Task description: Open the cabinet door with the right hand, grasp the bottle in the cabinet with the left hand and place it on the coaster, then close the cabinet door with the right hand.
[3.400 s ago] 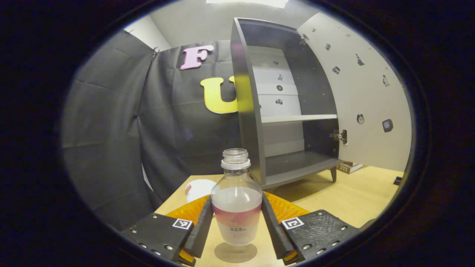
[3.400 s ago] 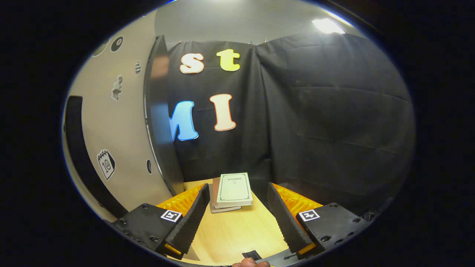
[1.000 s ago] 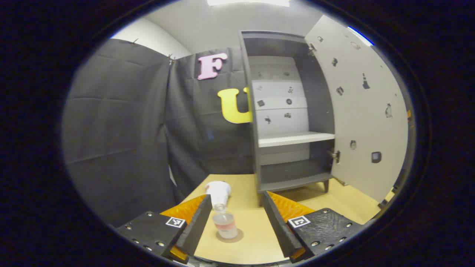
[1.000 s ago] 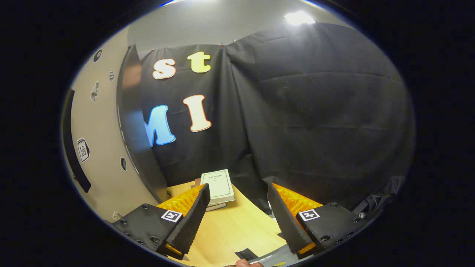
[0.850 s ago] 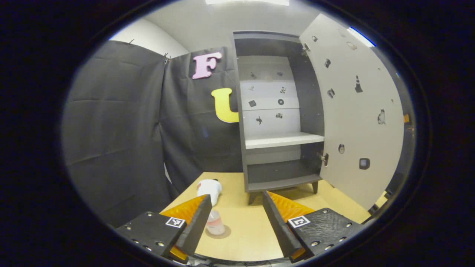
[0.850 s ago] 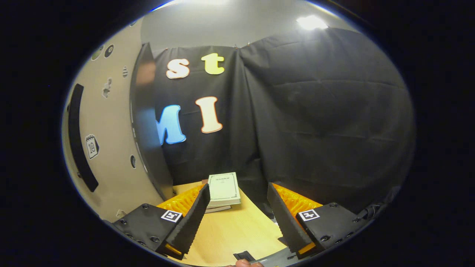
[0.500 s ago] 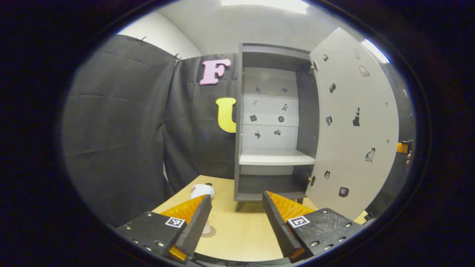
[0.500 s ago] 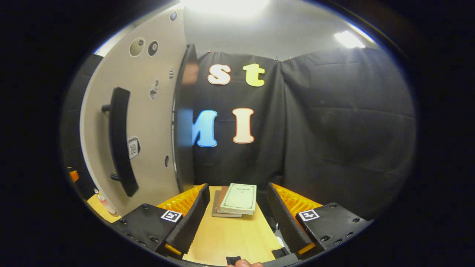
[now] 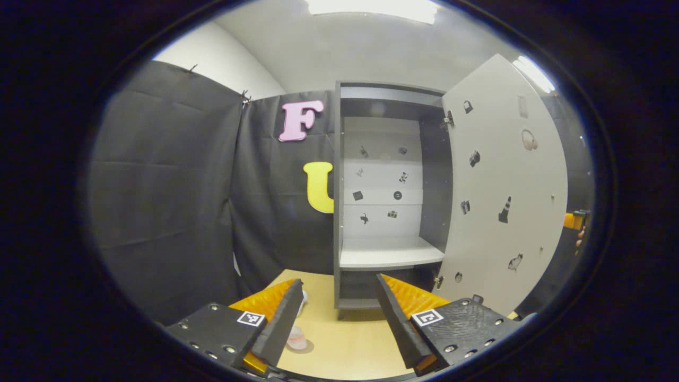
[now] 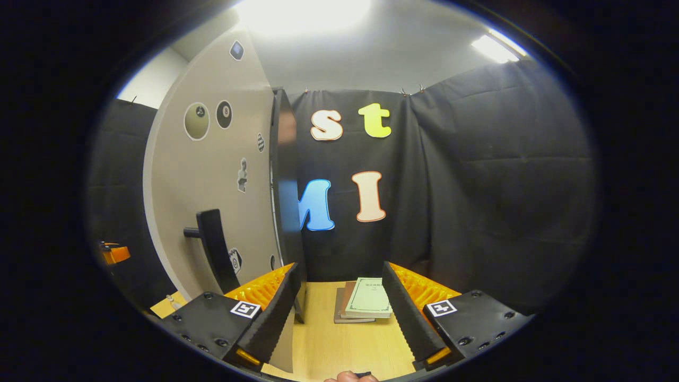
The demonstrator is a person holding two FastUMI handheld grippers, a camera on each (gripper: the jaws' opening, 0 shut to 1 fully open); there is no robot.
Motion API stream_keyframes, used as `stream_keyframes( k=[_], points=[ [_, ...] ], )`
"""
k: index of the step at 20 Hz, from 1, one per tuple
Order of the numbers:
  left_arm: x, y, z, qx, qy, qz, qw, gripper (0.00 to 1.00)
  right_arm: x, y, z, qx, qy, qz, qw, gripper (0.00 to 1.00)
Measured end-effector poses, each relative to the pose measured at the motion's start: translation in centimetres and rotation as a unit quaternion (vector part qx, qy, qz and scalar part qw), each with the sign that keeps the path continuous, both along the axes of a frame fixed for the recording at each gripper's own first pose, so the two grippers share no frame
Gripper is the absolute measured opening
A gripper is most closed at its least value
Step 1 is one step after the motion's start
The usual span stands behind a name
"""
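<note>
The open cabinet door (image 10: 212, 201) stands left of the right gripper (image 10: 339, 313), whose fingers are spread and empty; its upright handle (image 10: 215, 249) is nearest this hand.

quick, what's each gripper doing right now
Left gripper: open, holding nothing; the bottle stands on the table beyond its fingers.
Right gripper: open, holding nothing, beside the open cabinet door.

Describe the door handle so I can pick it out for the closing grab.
Start at the open cabinet door, the tall pale panel left of the dark cloth in the right gripper view. The handle sits low on its outer face: a dark vertical bar on a short post, unlike the flat stickers scattered around it.
</note>
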State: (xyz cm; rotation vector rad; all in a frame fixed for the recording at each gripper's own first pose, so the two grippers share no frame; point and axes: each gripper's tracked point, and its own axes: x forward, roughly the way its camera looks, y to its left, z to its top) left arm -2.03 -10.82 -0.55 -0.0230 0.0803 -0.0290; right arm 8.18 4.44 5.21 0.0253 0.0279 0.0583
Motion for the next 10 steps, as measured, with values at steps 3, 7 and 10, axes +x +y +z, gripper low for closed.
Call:
stream_keyframes(
  k=[3, 7, 10],
  points=[
    [2.1, 2.6, 1.1, 0.006, -0.003, -0.006, 1.0, 0.84, 0.0, 1.7, 0.7, -0.005, -0.001, -0.005, 1.0, 0.98],
    [5.0, 6.3, 1.3, 0.033, -0.009, 0.003, 0.999, 0.83, -0.3, 2.5, 0.8, -0.032, 0.003, -0.023, 0.999, 0.95],
    [6.4, 8.3, 0.3, 0.023, -0.001, 0.012, 1.0, 0.83, -0.8, 3.3, 0.5, -0.019, 0.018, -0.032, 0.999, 0.92]
  ],
)
